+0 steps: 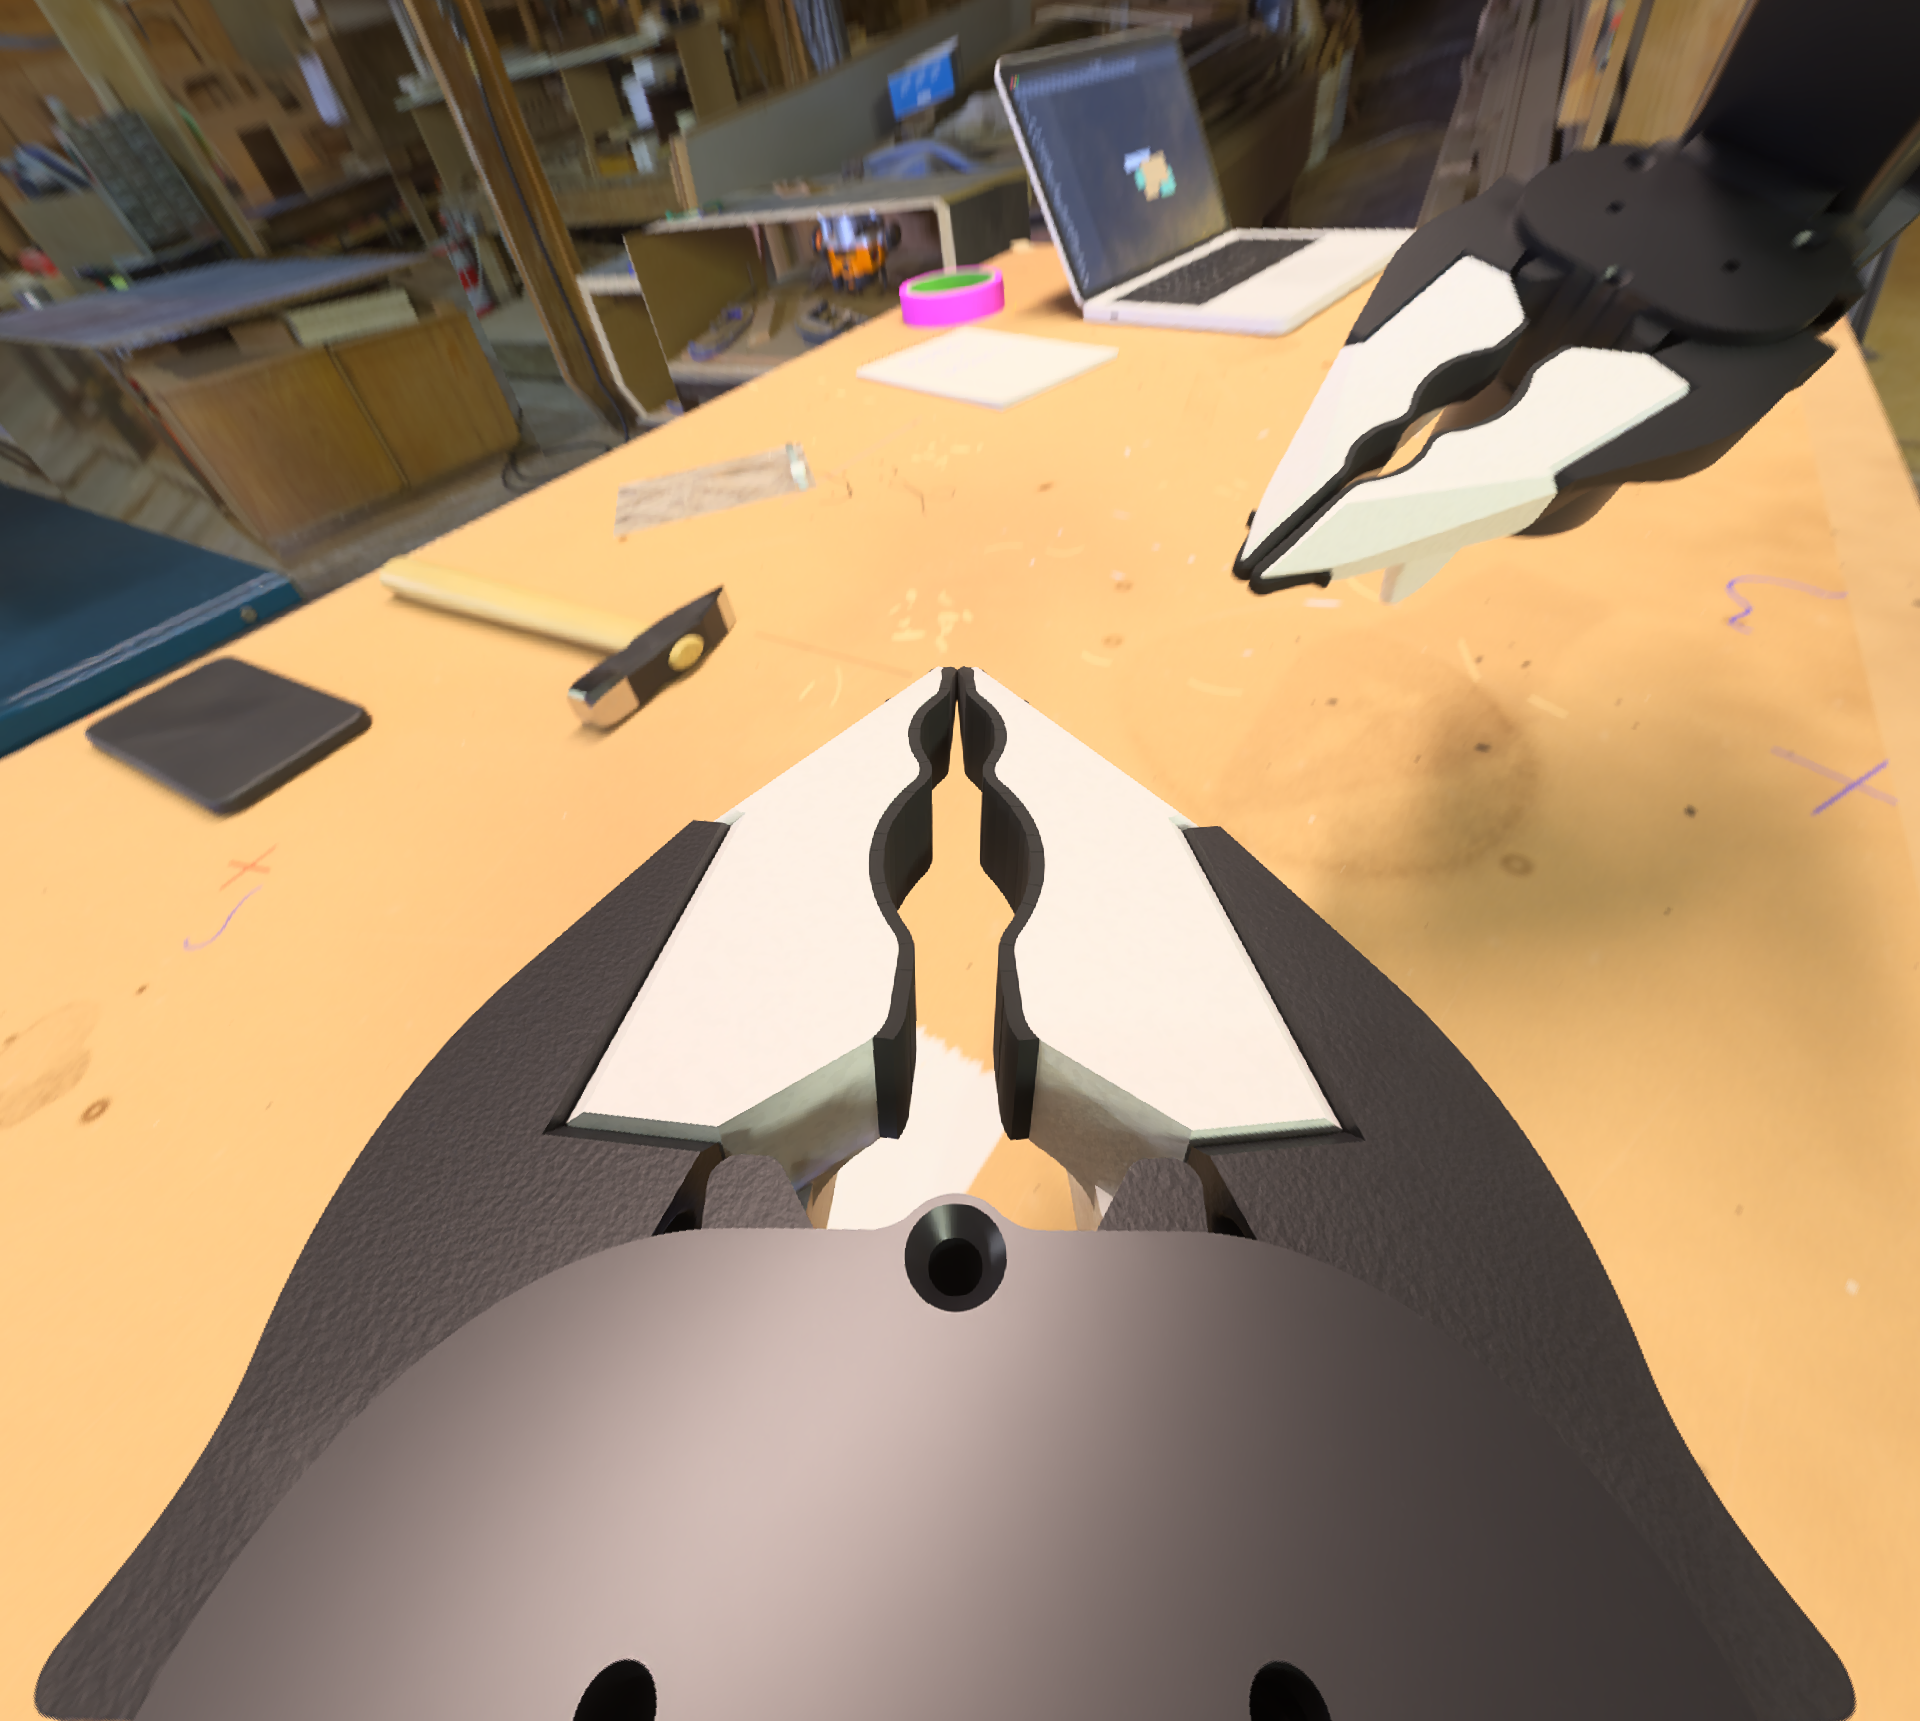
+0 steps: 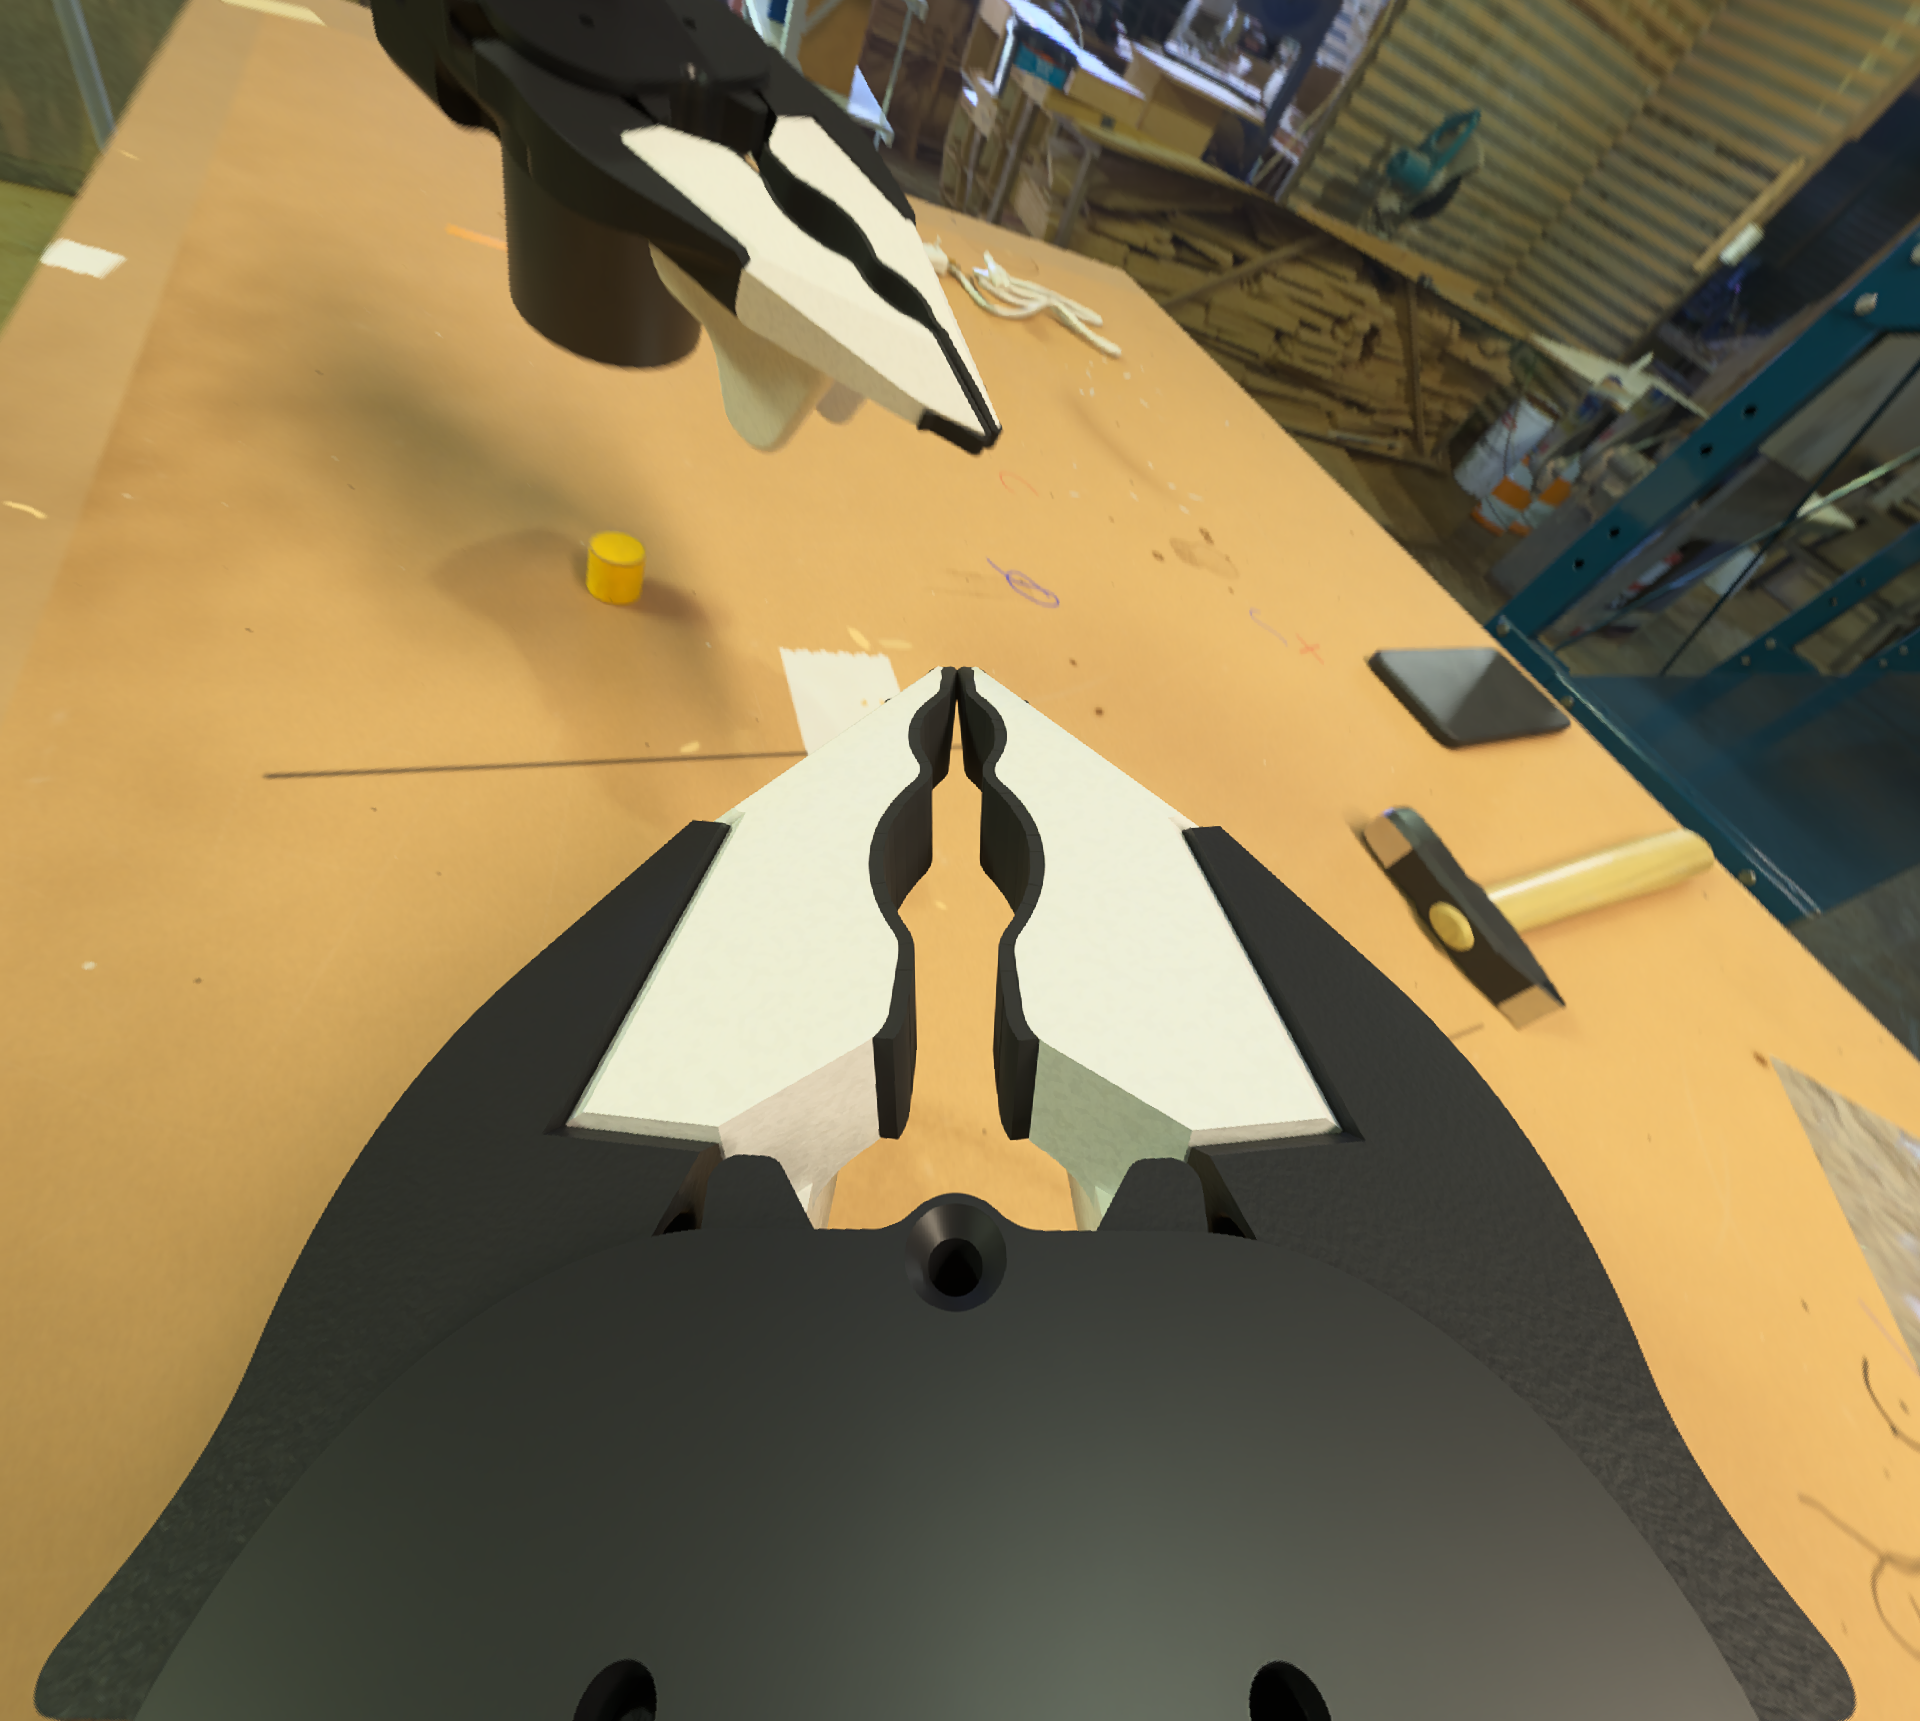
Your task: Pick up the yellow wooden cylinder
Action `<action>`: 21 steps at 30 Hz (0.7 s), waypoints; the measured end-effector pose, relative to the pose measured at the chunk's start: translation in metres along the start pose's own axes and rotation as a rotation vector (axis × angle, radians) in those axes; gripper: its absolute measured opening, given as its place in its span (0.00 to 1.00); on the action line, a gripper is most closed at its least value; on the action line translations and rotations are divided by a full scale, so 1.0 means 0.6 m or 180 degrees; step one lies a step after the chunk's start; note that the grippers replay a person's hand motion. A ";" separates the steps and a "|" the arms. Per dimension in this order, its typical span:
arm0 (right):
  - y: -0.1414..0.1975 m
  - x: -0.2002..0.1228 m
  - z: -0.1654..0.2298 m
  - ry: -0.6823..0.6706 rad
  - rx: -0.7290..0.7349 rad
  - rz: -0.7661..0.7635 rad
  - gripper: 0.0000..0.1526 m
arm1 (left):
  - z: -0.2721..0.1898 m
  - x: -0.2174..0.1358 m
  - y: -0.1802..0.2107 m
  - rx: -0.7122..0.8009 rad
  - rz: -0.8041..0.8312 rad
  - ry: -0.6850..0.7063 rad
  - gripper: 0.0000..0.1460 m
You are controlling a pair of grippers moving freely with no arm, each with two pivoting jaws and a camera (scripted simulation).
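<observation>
Where it stands upright, yellow wooden cylinder (image 2: 615, 568), short, flat-topped

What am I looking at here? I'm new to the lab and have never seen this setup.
Two handheld-style grippers, each carrying a camera that looks along its own fingers. In the left wrist view, the left gripper fills the foreground, with the right gripper farther off. The right wrist view reverses this. Both are shut and hold nothing. On the workbench stand the yellow wooden cylinder, still untouched, plus a hammer, a dark pad, a laptop and a pink tape roll.
</observation>
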State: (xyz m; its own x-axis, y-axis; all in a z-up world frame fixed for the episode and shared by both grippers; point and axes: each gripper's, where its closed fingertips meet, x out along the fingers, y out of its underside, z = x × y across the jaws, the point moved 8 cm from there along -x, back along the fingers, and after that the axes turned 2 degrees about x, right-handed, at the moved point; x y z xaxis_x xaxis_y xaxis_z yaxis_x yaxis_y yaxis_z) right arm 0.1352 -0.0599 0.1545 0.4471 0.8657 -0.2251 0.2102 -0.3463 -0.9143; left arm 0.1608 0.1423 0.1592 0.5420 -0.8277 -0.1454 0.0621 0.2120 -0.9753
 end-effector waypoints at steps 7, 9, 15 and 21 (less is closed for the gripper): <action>0.035 0.027 0.012 -0.0046 0.0086 0.0377 0.01 | 0.073 -0.047 0.038 -0.0098 0.0891 0.0312 0.02; 0.041 0.032 0.014 -0.0082 0.0135 0.0410 0.02 | 0.084 -0.074 0.044 -0.0126 0.1113 0.0403 0.05; 0.049 0.041 0.014 -0.0120 0.0219 0.0471 0.05 | 0.057 -0.138 0.086 -0.0216 0.1981 0.1134 0.17; 0.053 0.050 0.021 -0.0175 0.0187 0.0533 0.05 | 0.010 -0.132 0.147 -0.0132 0.2536 0.1515 0.30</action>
State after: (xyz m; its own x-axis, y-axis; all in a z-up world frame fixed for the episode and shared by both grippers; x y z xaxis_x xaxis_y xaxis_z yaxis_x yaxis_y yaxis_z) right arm 0.1440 -0.0406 0.1141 0.4231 0.8168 -0.3923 0.0850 -0.4668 -0.8802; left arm 0.1285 0.2298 0.0860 0.0103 -0.5738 -0.8190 -0.2157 0.7984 -0.5621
